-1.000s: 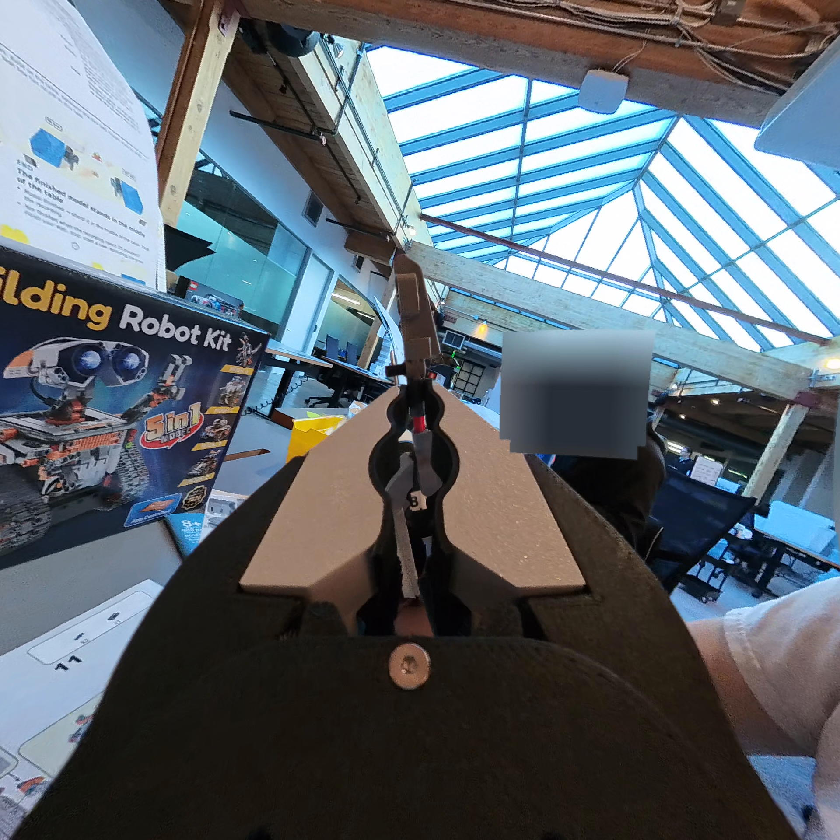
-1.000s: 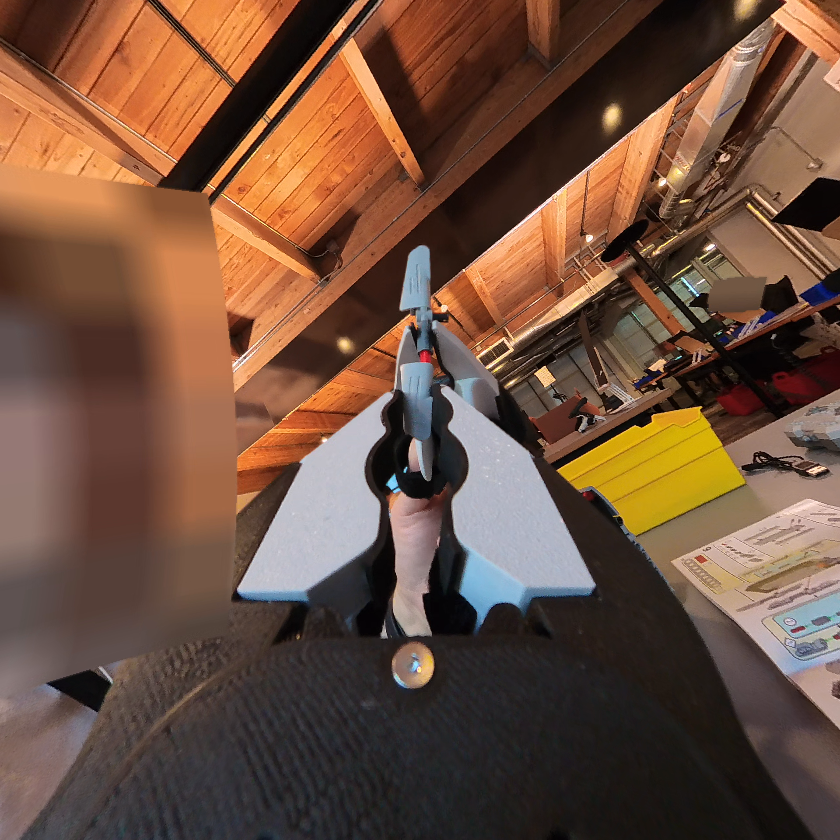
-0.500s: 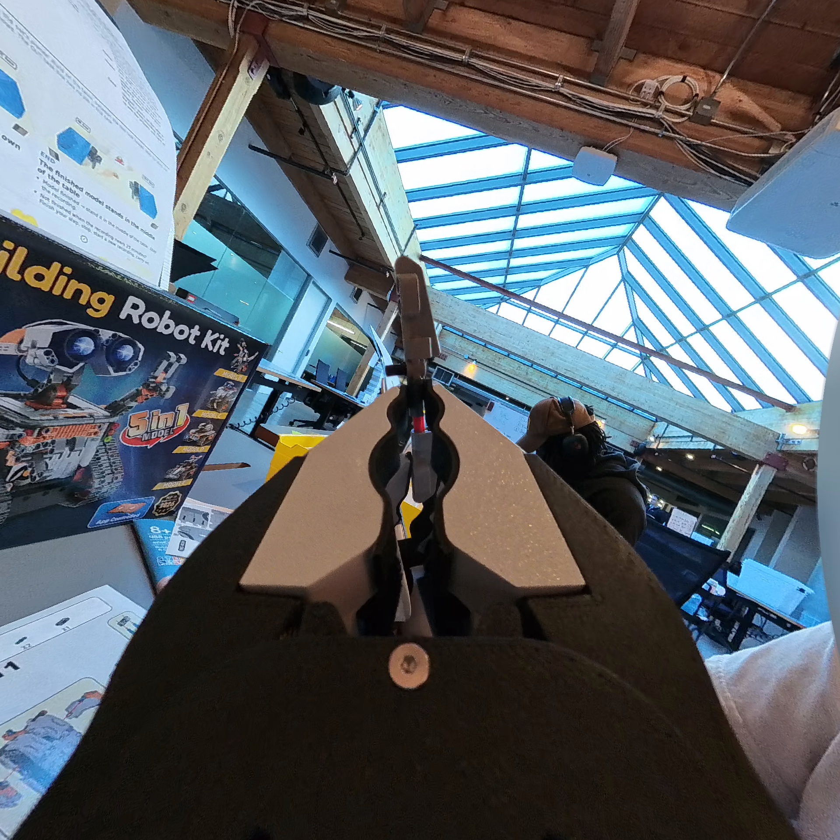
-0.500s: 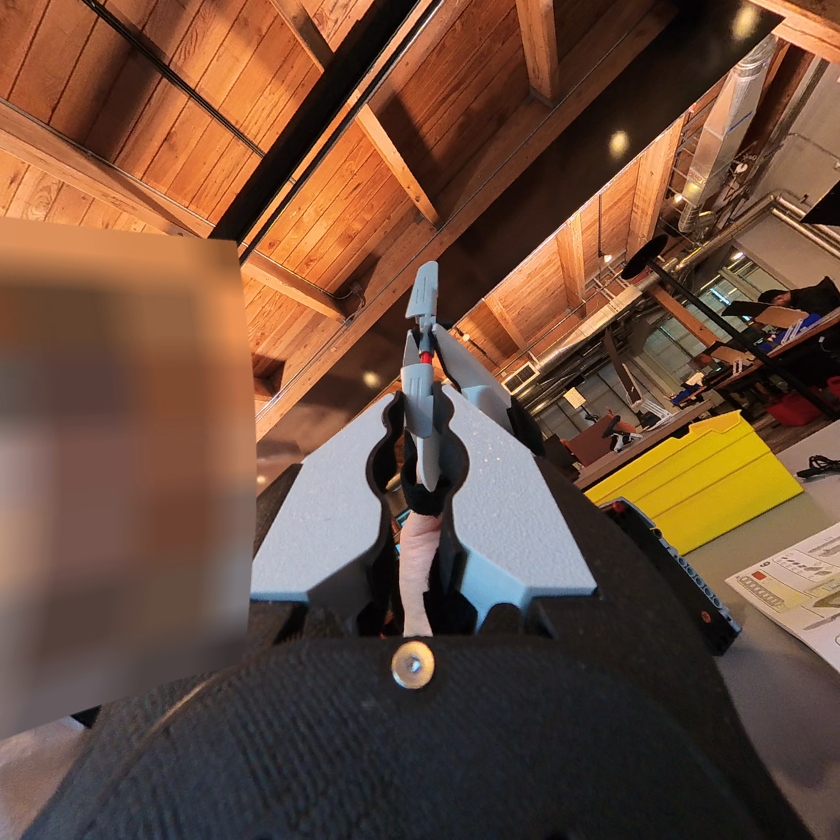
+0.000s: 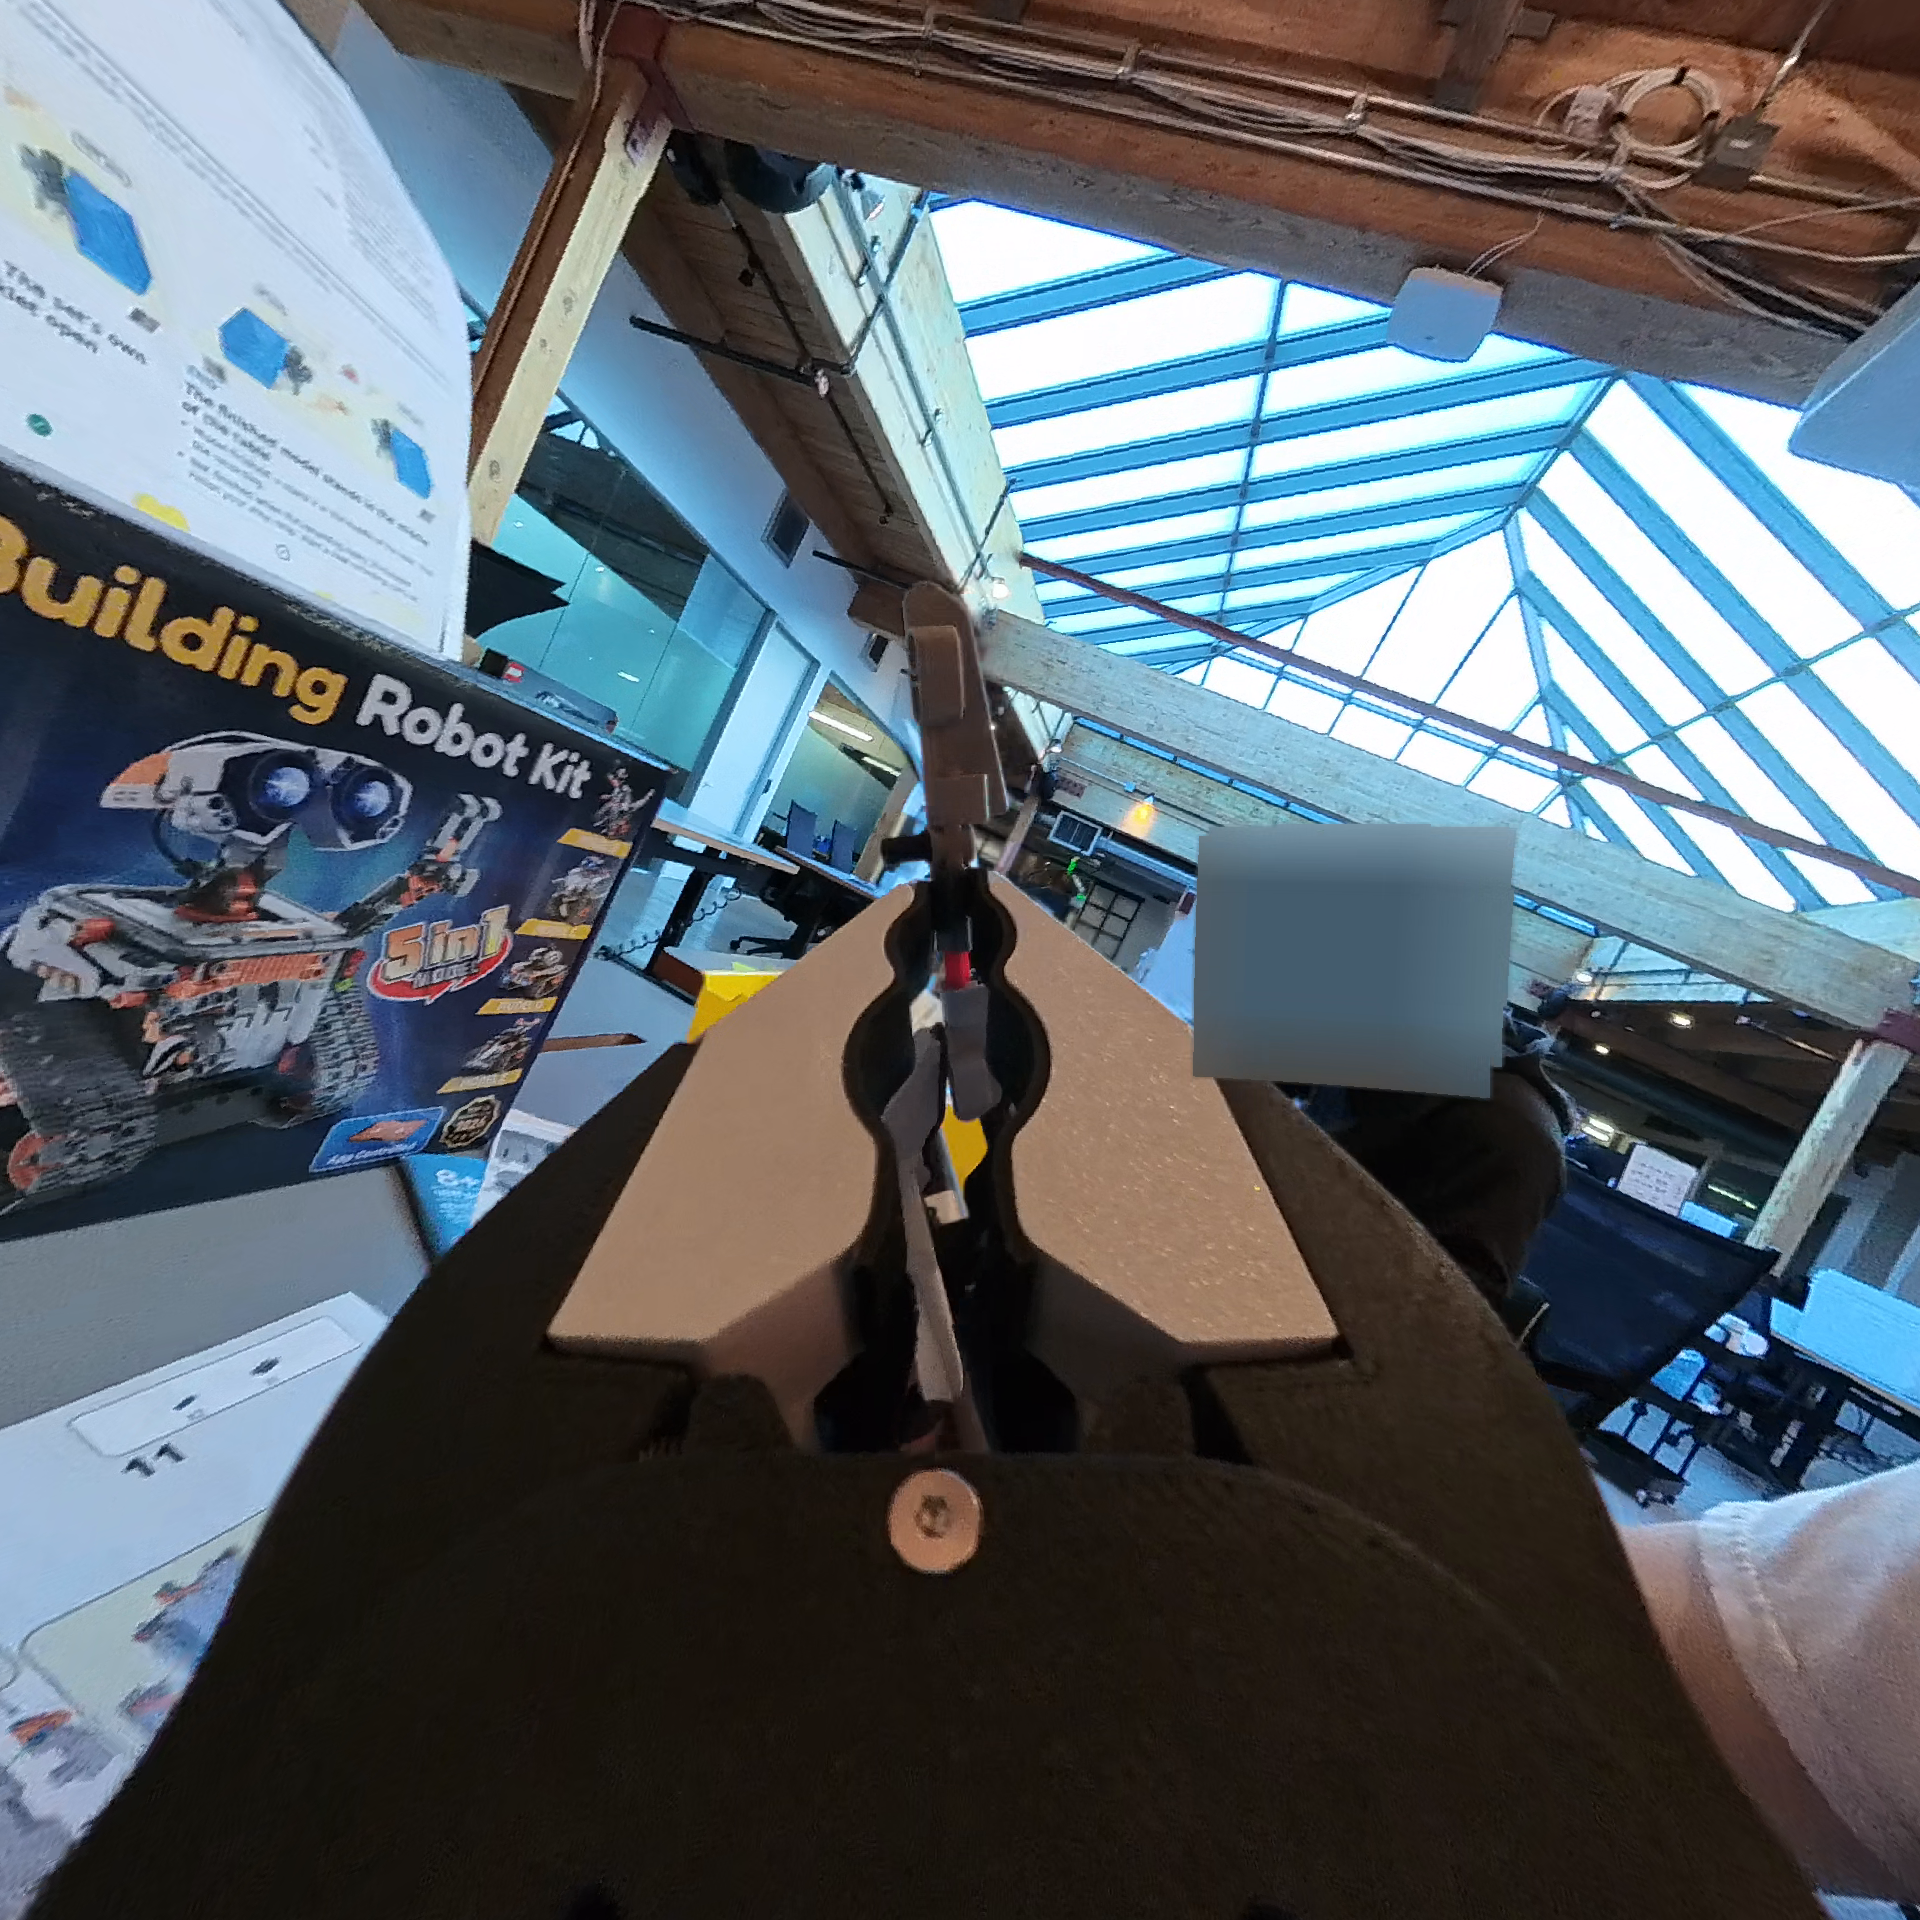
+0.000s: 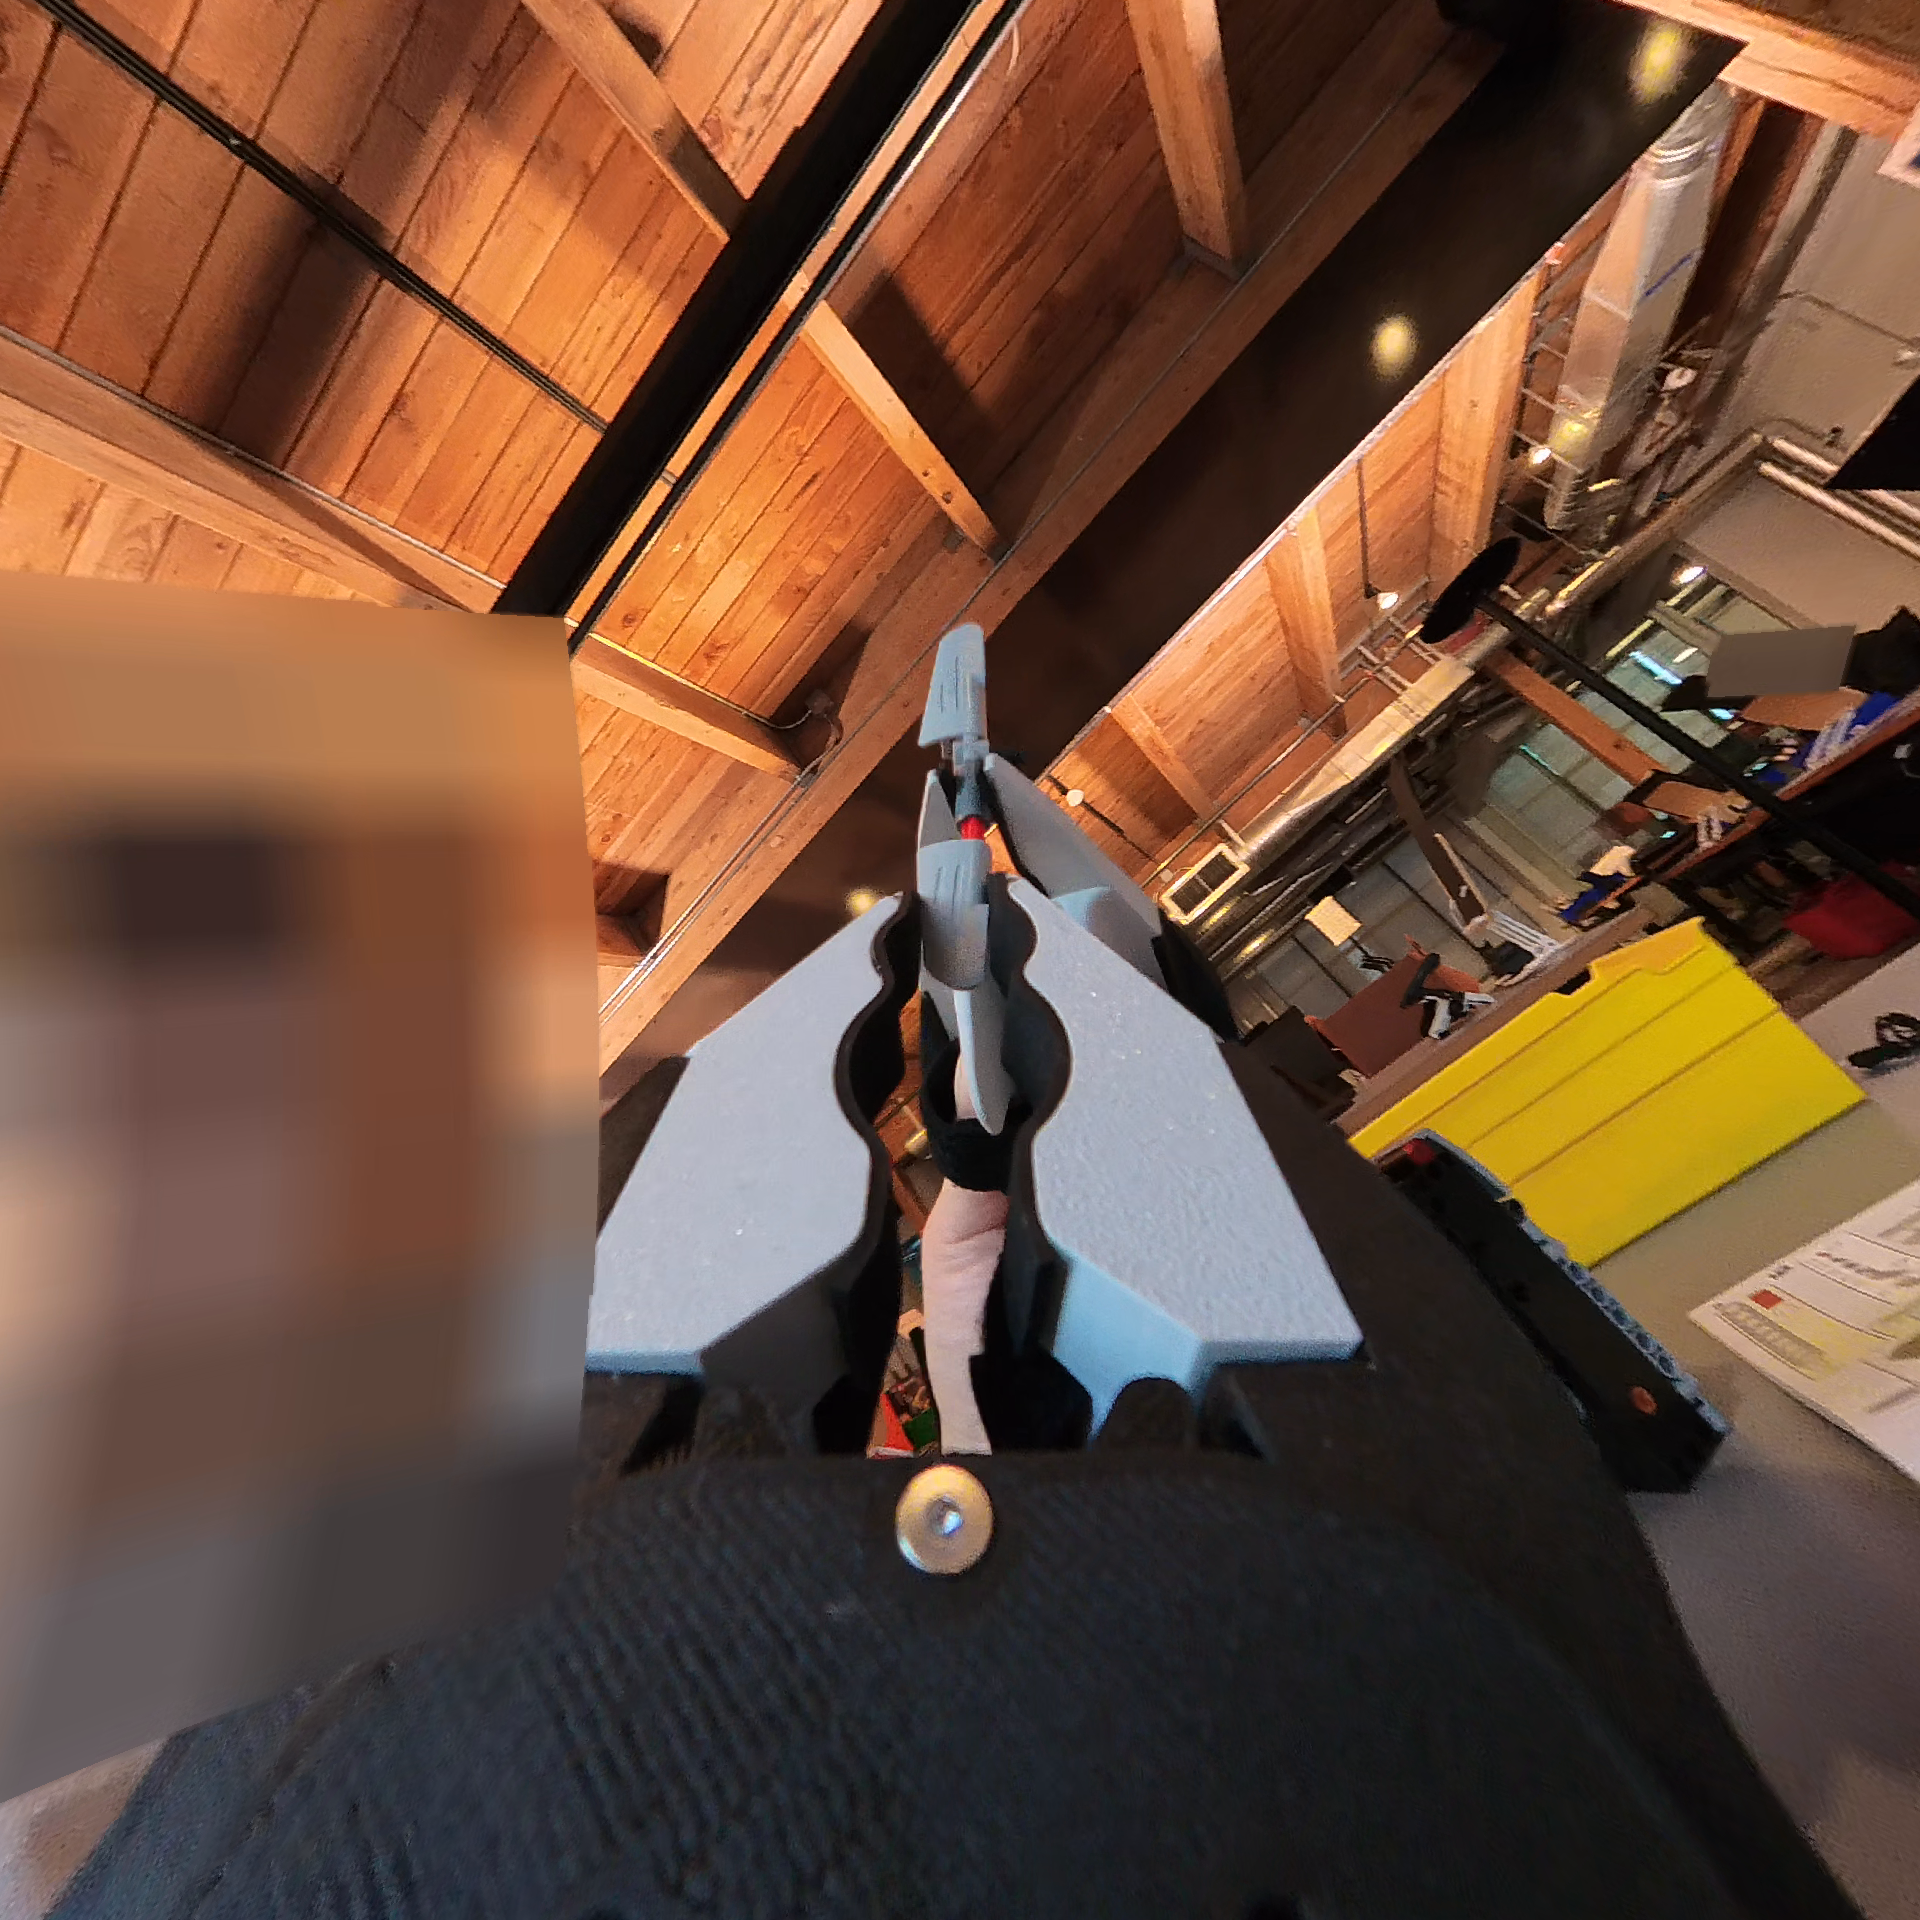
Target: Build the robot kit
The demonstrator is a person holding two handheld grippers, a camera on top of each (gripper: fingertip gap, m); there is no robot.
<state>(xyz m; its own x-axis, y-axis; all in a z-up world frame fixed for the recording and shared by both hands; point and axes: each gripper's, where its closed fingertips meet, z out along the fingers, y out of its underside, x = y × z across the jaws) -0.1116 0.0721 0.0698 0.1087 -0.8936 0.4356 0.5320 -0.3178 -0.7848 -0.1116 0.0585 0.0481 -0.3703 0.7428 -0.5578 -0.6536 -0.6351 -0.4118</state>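
left tongs (image 5: 951, 914) clamped on grey part (image 5: 948, 717) | right tongs (image 6: 961, 914) clamped on same part, tip protruding

Timber-beamed open workshop-office, skylight (image 5: 1351, 436), desks (image 5: 748, 852)

the left gripper (image 5: 951, 904) has matt grainy grey pads and rough black plastic; at ten o'clock sits a glossy cardboard box (image 5: 281, 862); wooden beams (image 6: 894, 416) overhead.
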